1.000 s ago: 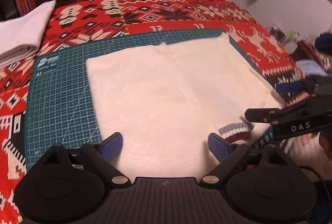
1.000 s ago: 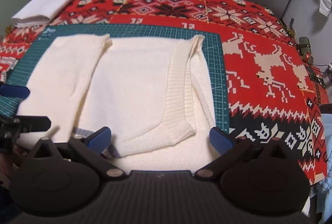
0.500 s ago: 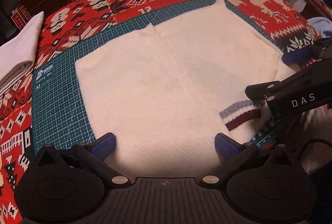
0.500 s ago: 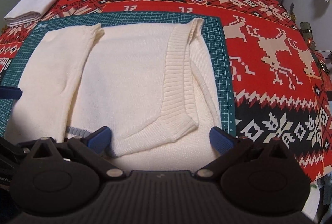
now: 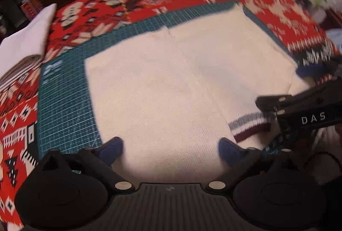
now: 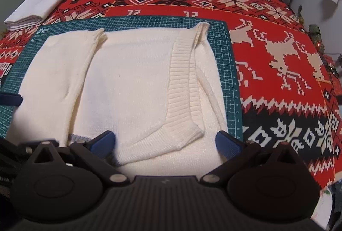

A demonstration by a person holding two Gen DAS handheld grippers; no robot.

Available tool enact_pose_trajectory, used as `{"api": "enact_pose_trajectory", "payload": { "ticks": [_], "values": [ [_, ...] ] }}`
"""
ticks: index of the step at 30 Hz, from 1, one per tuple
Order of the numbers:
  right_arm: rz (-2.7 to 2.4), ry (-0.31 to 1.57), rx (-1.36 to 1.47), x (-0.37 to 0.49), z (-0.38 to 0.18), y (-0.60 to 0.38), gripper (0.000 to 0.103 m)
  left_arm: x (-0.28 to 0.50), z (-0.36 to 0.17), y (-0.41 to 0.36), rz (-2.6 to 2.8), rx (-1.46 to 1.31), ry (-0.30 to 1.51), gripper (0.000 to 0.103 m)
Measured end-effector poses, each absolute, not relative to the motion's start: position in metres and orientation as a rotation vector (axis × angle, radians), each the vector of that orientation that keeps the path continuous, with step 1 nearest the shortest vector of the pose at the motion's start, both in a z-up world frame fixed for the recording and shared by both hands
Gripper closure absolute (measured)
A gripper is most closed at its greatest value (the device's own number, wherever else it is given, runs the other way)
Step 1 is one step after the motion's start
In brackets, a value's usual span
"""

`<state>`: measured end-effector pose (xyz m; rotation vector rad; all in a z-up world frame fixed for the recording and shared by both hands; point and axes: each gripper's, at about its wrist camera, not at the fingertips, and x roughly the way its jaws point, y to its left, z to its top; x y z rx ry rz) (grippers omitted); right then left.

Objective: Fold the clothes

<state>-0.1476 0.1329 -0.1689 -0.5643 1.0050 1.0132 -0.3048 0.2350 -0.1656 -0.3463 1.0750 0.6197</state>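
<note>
sweater: lay flat on the cutting mat, sleeves folded in.
change: both views had drawn closer to its near hem.
left gripper: wide, empty.
right gripper: wide, empty.
meaning: likely a hem grasp next.

The sweater lies on the cutting mat, and the mat lies on the patterned blanket. Behind the mat, at its far left corner, a folded cloth rests on the blanket. Both grippers are at the mat's near edge, the left gripper beside the right gripper.
</note>
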Motion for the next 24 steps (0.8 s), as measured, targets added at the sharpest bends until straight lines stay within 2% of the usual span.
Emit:
{"api": "enact_pose_trajectory", "payload": {
  "ticks": [4,5,6,7,9,10,11,12,14,16,24],
  "values": [
    [1.064,0.979,-0.468,-0.147,-0.139,0.127,0.016,-0.330,-0.135,0.243,0.603,-0.441,0.922,0.020],
    [1.075,0.966,-0.446,-0.149,-0.132,0.128,0.021,-0.337,-0.129,0.247,0.617,-0.465,0.882,0.023],
    [1.085,0.953,-0.424,-0.151,-0.126,0.131,0.029,-0.344,-0.123,0.252,0.631,-0.489,0.842,0.036],
    [1.100,0.948,-0.407,-0.153,-0.122,0.135,0.035,-0.347,-0.121,0.259,0.632,-0.507,0.819,0.044],
    [1.136,0.947,-0.381,-0.160,-0.119,0.147,0.066,-0.351,-0.119,0.274,0.625,-0.538,0.784,0.063],
    [1.151,0.952,-0.377,-0.164,-0.120,0.155,0.075,-0.351,-0.123,0.283,0.614,-0.568,0.772,0.069],
    [1.167,0.958,-0.375,-0.170,-0.122,0.164,0.088,-0.351,-0.129,0.292,0.600,-0.602,0.761,0.078],
    [1.185,0.963,-0.373,-0.176,-0.125,0.172,0.095,-0.351,-0.134,0.301,0.585,-0.637,0.751,0.088],
    [1.227,0.962,-0.356,-0.188,-0.131,0.187,0.096,-0.351,-0.146,0.318,0.554,-0.712,0.730,0.094],
    [1.275,0.971,-0.341,-0.197,-0.137,0.202,0.101,-0.351,-0.158,0.328,0.520,-0.775,0.712,0.094],
    [1.327,0.998,-0.351,-0.197,-0.176,0.230,0.103,-0.357,-0.186,0.337,0.516,-0.782,0.702,0.100]
  ]
}}
